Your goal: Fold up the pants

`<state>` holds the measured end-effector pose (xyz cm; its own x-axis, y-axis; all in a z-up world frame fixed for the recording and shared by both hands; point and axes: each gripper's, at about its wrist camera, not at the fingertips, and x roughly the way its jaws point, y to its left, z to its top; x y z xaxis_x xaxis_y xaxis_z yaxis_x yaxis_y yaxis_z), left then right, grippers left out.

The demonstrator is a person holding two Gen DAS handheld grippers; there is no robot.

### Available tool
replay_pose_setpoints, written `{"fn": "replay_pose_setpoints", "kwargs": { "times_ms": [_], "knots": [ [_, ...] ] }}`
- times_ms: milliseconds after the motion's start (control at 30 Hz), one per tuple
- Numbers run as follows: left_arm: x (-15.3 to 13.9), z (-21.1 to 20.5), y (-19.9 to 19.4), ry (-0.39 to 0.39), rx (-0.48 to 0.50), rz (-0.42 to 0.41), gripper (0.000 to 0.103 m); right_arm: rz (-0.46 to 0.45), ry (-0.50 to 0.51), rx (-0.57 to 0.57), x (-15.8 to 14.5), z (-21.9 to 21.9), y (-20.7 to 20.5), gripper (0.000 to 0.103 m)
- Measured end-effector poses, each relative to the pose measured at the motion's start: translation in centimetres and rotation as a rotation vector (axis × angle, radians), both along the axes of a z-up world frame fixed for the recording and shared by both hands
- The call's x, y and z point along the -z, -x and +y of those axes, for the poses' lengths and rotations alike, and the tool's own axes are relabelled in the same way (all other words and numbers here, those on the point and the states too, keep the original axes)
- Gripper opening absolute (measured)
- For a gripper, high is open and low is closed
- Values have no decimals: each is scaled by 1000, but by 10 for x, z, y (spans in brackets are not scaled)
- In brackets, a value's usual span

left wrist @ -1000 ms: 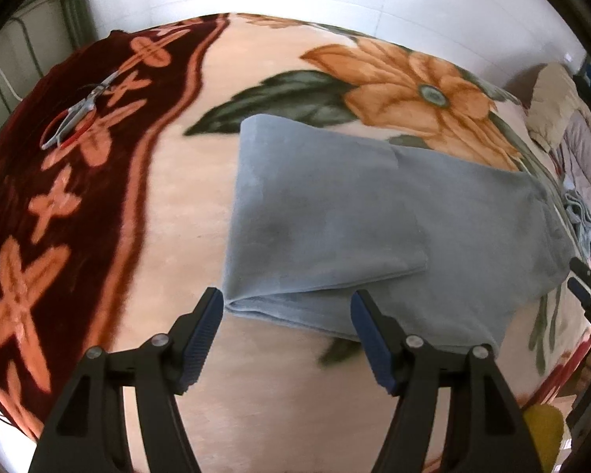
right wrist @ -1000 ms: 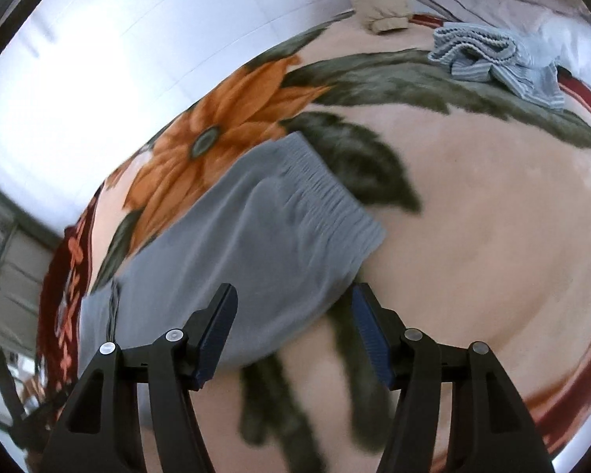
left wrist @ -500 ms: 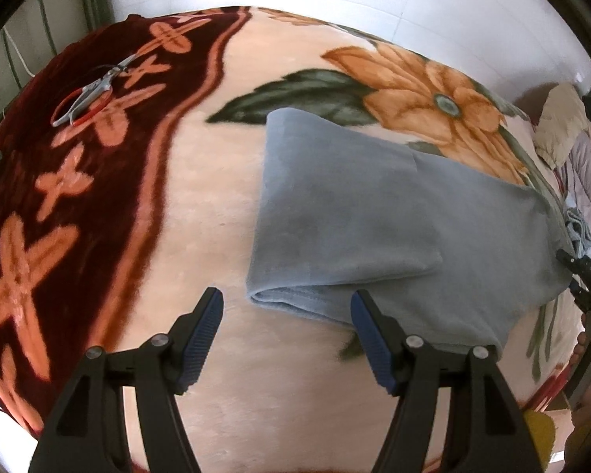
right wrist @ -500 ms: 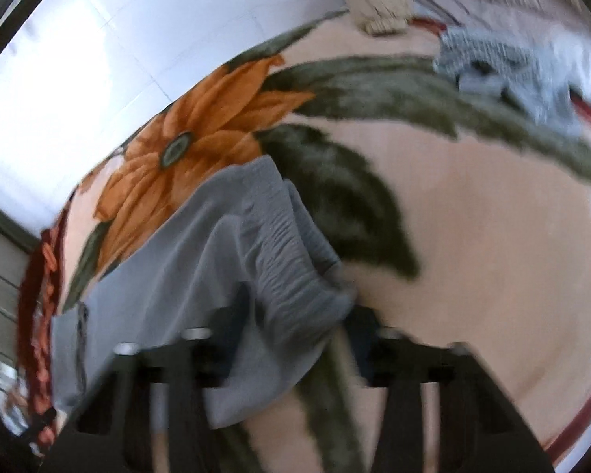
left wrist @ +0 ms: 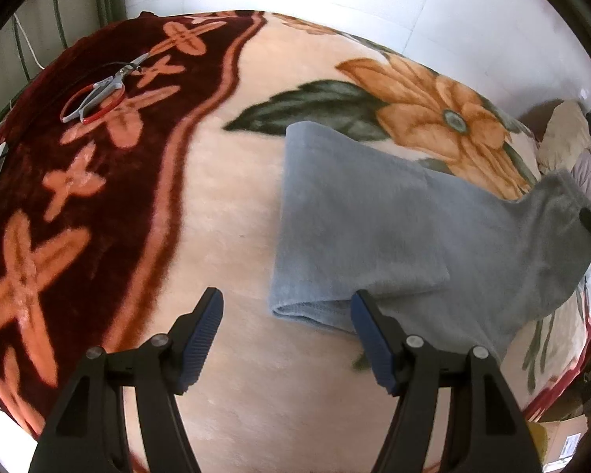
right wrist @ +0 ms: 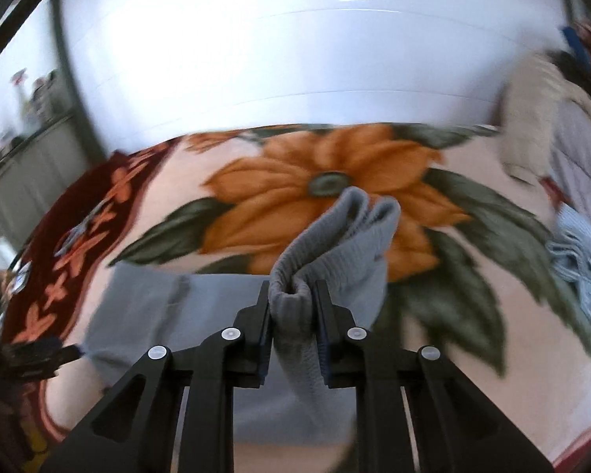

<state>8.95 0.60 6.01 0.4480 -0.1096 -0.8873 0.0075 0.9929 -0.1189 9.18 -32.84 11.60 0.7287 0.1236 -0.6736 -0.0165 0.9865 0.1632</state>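
Two grippers on show: one gripping, one hanging wide.
Bed blanket (left wrist: pixel 224 213): huge floral fleece, peach field with an orange flower, dark red border at the left; its edges run out of both views.
Pants (left wrist: pixel 374 228): grey, lying on the blanket, leg ends towards the left gripper, waistband end at the right of the left-wrist view and lifted off the blanket; a second ago that end lay flat.
Waistband (right wrist: pixel 327 244): bunched into upright folds and pinched between the right jaws.
Right gripper (right wrist: pixel 293 307): jaws drawn in narrow and clamped on the ribbed waistband; they have just been closing, from wide with cloth only in front of them a second ago.
Left gripper (left wrist: pixel 287 339): jaws wide, nothing between them, the right-hand finger overlapping the near leg hem; much the same as a second ago, with the pants now further right in its view.
Blur: right-wrist view is smeared, so the small things on the red border cannot be made out.
Pale blue cloth (right wrist: pixel 579 260): crumpled at the right edge, partly cut off, too blurred to name.
Beige bedding (left wrist: pixel 559 138): heaped at the far right, mostly out of frame.
Scissors (left wrist: pixel 98 90): red-handled, lying on the red border, well apart from the pants.
Box (left wrist: pixel 567 445): bottom right corner, label too small to read.
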Motion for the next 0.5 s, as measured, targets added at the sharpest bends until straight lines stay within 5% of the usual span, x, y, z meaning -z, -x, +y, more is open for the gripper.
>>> {"fn": "replay_pose_setpoints", "kwargs": {
  "times_ms": [267,500],
  "knots": [
    [-6,4,-10,-9,21,-29,71,83,36,-186,46,95,-11,19],
    [-3,3,-10,-4,46,-29,71,149,97,-244,85,118,-5,19]
  ]
}}
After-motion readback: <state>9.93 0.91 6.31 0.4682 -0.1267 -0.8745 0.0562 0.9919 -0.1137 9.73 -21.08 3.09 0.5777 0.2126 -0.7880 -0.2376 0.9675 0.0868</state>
